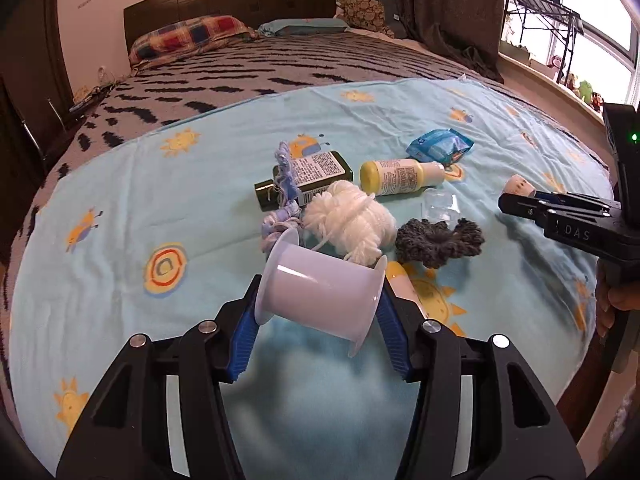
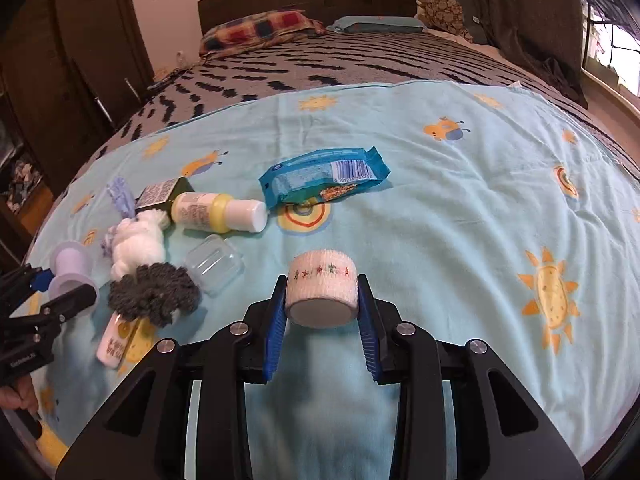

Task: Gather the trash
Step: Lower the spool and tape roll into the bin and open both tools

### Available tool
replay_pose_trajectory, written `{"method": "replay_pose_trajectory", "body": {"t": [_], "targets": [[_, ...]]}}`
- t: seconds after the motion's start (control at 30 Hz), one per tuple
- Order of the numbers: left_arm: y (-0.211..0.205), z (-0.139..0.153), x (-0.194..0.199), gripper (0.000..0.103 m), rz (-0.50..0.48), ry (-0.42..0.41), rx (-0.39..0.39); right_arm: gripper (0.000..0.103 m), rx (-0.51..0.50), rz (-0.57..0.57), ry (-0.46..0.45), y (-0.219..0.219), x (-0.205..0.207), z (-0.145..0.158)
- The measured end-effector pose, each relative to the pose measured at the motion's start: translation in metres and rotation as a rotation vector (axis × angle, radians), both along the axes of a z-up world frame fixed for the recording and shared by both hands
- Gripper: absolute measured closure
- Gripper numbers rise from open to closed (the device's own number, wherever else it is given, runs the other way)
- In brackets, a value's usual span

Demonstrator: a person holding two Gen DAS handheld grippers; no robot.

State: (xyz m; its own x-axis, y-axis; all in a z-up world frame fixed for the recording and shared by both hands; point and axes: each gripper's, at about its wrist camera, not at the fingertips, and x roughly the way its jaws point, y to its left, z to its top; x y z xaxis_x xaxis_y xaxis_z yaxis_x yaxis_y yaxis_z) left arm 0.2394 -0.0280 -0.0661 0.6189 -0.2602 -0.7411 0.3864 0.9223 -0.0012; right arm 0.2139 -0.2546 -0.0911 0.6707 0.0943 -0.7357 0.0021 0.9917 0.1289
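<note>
Holding trash in both — left gripper (image 1: pixel 320 300) clamped on an empty spool (image 1: pixel 320 292), right gripper (image 2: pixel 322 304) clamped on a bandage roll (image 2: pixel 322 294) — while bottles, yarn and a wrapper (image 2: pixel 324 176) remain on the bed (image 2: pixel 440 200).

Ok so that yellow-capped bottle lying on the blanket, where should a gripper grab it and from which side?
Probably the yellow-capped bottle is best gripped across its labelled body, coming down from above. It lies on its side with its length running left-right on the blue blanket, so fingers can close front-to-back over the widest, straightest stretch.

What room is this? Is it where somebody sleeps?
Most likely a bedroom. There is a big bed with a dark headboard, a checked pillow and a sunny blue blanket spread on top.
</note>
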Motion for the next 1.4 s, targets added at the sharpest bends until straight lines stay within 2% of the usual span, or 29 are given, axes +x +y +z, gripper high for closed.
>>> {"method": "replay_pose_trajectory", "body": {"t": [0.3, 0.53, 0.73, 0.87, 1.07, 1.4], "targets": [[0.021, 0.039, -0.063, 0.052, 0.025, -0.067, -0.044, 0.069, -0.033, 0.038, -0.107, 0.011, -0.064, 0.041], [0.019, 0.049, -0.116, 0.051, 0.011, -0.088, -0.049, 0.069, -0.027, 0.072, -0.177, 0.015, -0.126, 0.065], [0.015, 0.049, -0.162, 0.051, -0.038, -0.093, -0.066, 0.069, -0.006, 0.109, -0.205, 0.019, -0.175, 0.071], [0.014, 0.044, -0.192, 0.051, -0.068, -0.094, -0.076, 0.069, 0.017, 0.142, -0.175, 0.024, -0.202, 0.060], [0.011, 0.018, -0.222, 0.051, -0.117, -0.035, -0.076, 0.069, 0.060, 0.164, -0.087, 0.034, -0.223, 0.029], [0.012, -0.030, -0.230, 0.051, -0.117, 0.097, -0.073, 0.069, 0.156, 0.162, 0.074, 0.045, -0.238, -0.030]]}}
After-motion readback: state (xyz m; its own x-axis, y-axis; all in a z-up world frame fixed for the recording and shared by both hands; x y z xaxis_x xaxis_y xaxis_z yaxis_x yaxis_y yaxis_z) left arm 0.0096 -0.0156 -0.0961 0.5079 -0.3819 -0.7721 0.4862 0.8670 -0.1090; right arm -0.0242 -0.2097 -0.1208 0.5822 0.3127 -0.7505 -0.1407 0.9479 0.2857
